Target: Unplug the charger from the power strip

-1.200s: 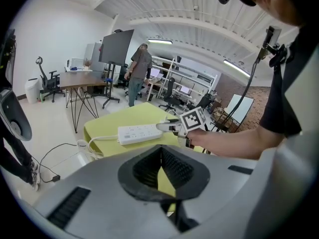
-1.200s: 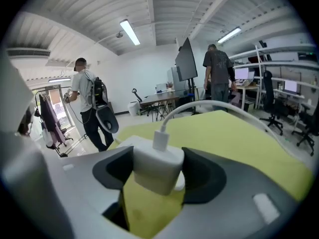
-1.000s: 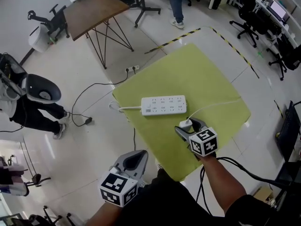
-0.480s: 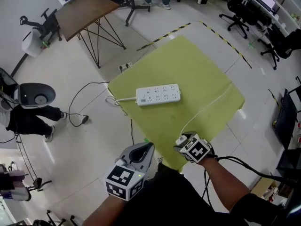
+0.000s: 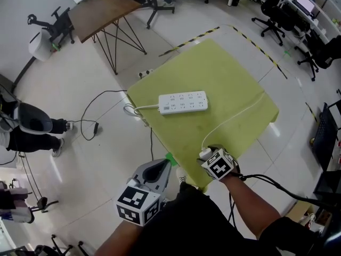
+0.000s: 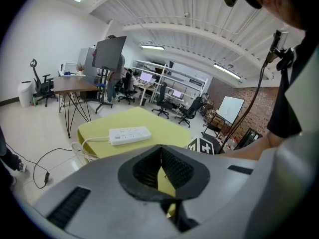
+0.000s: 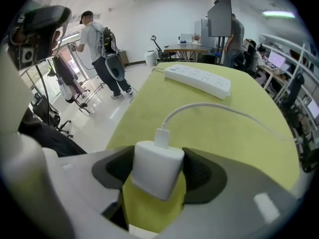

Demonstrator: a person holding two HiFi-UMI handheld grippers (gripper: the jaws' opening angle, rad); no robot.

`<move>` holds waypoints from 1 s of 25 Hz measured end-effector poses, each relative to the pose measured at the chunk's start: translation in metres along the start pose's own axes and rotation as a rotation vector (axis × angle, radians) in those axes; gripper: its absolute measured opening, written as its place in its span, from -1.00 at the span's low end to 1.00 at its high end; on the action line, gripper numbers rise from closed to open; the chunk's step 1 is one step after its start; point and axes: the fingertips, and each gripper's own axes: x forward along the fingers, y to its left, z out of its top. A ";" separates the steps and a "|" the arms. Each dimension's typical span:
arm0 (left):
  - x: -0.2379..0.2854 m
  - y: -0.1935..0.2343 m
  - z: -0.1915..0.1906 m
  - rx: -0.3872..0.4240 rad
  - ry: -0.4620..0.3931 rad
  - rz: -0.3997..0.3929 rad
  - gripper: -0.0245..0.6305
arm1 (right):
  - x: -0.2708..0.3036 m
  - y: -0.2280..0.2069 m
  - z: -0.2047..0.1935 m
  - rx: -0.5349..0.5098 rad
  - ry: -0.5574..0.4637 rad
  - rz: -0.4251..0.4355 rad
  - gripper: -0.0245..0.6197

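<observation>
An open-plan office or lab. Rolling office chairs (image 5: 269,21) sit beside computer monitors (image 5: 305,2). Striped tape (image 5: 194,38) marks the tiled floor (image 5: 69,153).

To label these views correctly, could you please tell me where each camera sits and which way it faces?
Head view: on the person's head, facing down at the yellow table and power strip; arms, left gripper and right gripper show.
Left gripper view: on the left gripper, facing along its closed, empty jaws across the table; the person's body shows at right.
Right gripper view: on the right gripper, facing along jaws clamped on the charger; the person's body shows at left.
Shared: all three show the power strip.
</observation>
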 end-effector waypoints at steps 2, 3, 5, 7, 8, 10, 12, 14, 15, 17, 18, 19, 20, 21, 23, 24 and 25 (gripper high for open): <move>-0.001 0.000 -0.001 0.000 0.002 0.008 -0.90 | 0.003 -0.001 0.000 0.000 -0.002 -0.008 0.01; -0.001 0.000 -0.001 -0.002 0.001 0.012 -0.90 | 0.004 -0.002 0.000 -0.005 0.004 -0.008 0.01; 0.000 0.002 0.001 -0.010 -0.004 0.021 -0.90 | 0.006 -0.003 -0.002 -0.022 0.022 -0.001 0.01; 0.002 0.003 0.003 -0.019 -0.011 0.030 -0.90 | 0.007 -0.004 -0.003 -0.036 0.030 0.007 0.01; 0.002 0.004 0.004 -0.020 -0.014 0.035 -0.90 | 0.007 -0.004 -0.003 -0.041 0.029 0.009 0.01; 0.004 0.005 0.006 -0.022 -0.021 0.044 -0.90 | 0.007 -0.003 -0.003 -0.050 0.024 0.014 0.01; 0.004 0.007 0.009 -0.027 -0.030 0.053 -0.90 | 0.007 -0.002 -0.002 -0.056 0.019 0.020 0.02; 0.002 0.011 0.013 -0.034 -0.042 0.067 -0.90 | 0.006 -0.003 -0.002 -0.058 0.013 0.026 0.03; 0.001 0.012 0.014 -0.036 -0.047 0.074 -0.90 | 0.006 -0.004 -0.001 -0.060 0.010 0.027 0.04; -0.002 0.015 0.013 -0.037 -0.052 0.083 -0.90 | 0.006 -0.006 0.000 -0.066 -0.005 0.017 0.11; -0.006 0.016 0.012 -0.036 -0.054 0.085 -0.90 | 0.005 -0.007 0.001 -0.068 -0.016 0.009 0.18; -0.011 0.017 0.011 -0.034 -0.058 0.089 -0.90 | 0.004 -0.007 0.002 -0.066 -0.029 0.002 0.22; -0.017 0.019 0.011 -0.034 -0.067 0.094 -0.90 | 0.002 -0.008 0.004 -0.059 -0.044 -0.004 0.22; -0.023 0.022 0.012 -0.038 -0.078 0.101 -0.90 | 0.000 -0.009 0.006 -0.047 -0.060 -0.012 0.22; -0.037 0.027 0.012 -0.058 -0.101 0.117 -0.90 | -0.007 -0.013 0.007 -0.026 -0.082 -0.037 0.22; -0.046 0.029 0.010 -0.075 -0.111 0.122 -0.90 | -0.012 -0.014 0.006 -0.016 -0.091 -0.054 0.22; -0.055 0.030 0.007 -0.093 -0.120 0.123 -0.90 | -0.018 -0.014 0.005 -0.003 -0.104 -0.072 0.22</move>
